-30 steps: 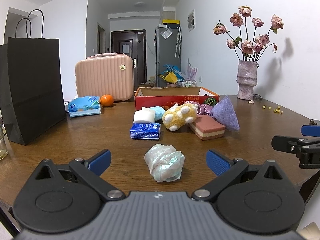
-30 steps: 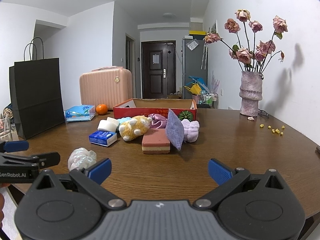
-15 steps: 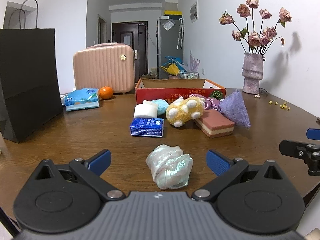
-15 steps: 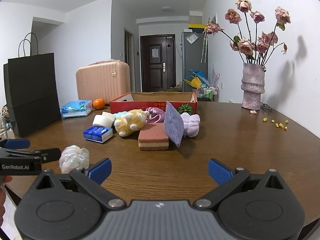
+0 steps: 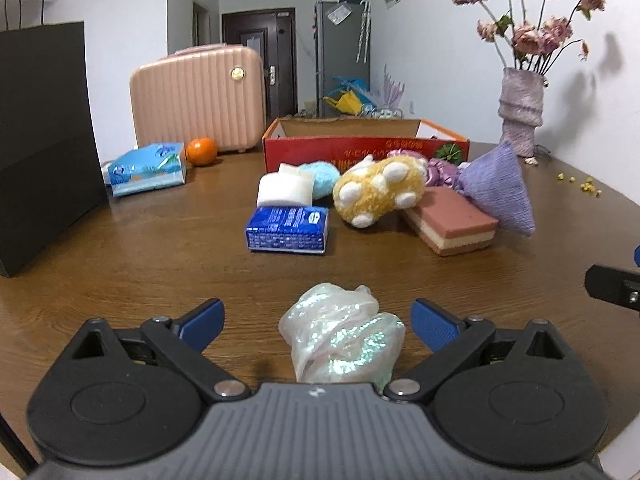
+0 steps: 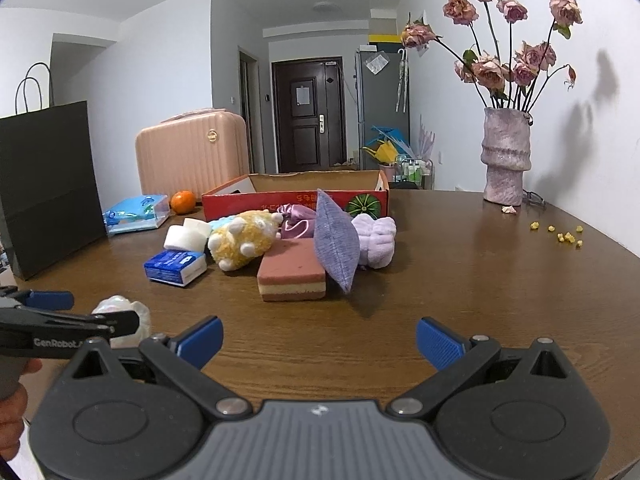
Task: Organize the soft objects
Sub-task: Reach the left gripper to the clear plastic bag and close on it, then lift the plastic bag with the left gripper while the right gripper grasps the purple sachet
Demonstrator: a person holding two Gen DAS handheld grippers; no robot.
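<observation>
Closer now vs 1 s ago: left tongs [image 5: 316, 322] have advanced, so the iridescent crumpled bag [image 5: 342, 338] sits between the spread blue pads w/o contact — prob. lined up for a pinch. It lies on the near surface [image 5: 160, 256], well apart from the soft pile and red box [image 5: 364, 148] further off. Right tongs [image 6: 318, 340] also wide open, empty, hovering to the right, approx. same pose.

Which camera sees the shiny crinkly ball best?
The left wrist view: the shiny crinkly ball sits whole between the open left hand-held gripper fingers. The right wrist view shows only part of it, behind that gripper's finger.
</observation>
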